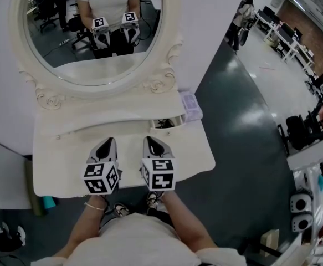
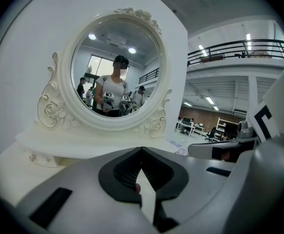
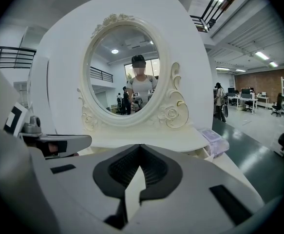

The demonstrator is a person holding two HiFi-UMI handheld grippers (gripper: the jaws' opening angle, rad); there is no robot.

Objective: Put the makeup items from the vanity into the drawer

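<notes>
Dark grey-green polished floor (image 1: pixel 244 148) runs along the right of the cream-white vanity tabletop (image 1: pixel 197 154) that lies straight below us. At its back stands an oval mirror (image 1: pixel 95 32) in a carved cream frame, and in the glass we see ourselves in a white top with both marker cubes held side by side. Under the mirror a raised cream shelf (image 1: pixel 95 118) crosses the tabletop.

We hold our left gripper (image 1: pixel 108 142) and our right gripper (image 1: pixel 152 140) close together over the middle of the tabletop, both pointing towards the mirror and tilted a little downward. Along the left gripper (image 2: pixel 141 149) we see its black fingers closed tip to tip with nothing between them. Along the right gripper (image 3: pixel 141 146) the fingers are likewise pressed together and empty.

A flat lavender packet (image 1: pixel 189 105) lies at the right end of the shelf, well apart from both grippers. Just below it a small cream drawer (image 1: pixel 169 123) stands pulled open. Something dark lies inside, but it is too small for us to name.
</notes>
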